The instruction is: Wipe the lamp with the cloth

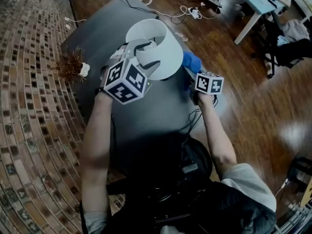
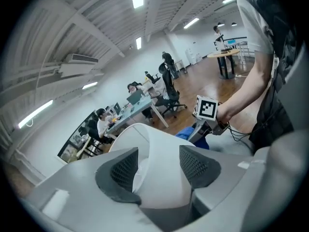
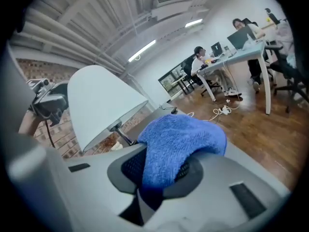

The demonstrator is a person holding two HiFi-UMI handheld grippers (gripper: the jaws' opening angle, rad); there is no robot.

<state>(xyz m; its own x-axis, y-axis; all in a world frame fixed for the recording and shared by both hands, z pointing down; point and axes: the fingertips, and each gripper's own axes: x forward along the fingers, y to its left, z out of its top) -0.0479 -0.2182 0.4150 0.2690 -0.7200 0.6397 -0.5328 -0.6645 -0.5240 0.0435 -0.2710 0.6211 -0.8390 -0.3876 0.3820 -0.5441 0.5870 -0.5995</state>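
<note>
Currently the right hand-held gripper [image 3: 159,174] is clamped on the blue cloth [image 3: 186,139] near the lamp [image 3: 99,105].

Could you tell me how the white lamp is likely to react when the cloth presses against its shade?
The lamp probably tips easily: a wide shade sits on a thin stem. The shade looks thin-walled, so likely light and apt to flex. The left gripper straddling its rim should help steady it.

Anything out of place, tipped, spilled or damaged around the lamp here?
Nothing stands out. The lamp stands on the table with its white shade intact, the left gripper open around the shade's rim, the right gripper shut on the blue cloth. Cables lie loose on the floor; nothing is spilled.
</note>
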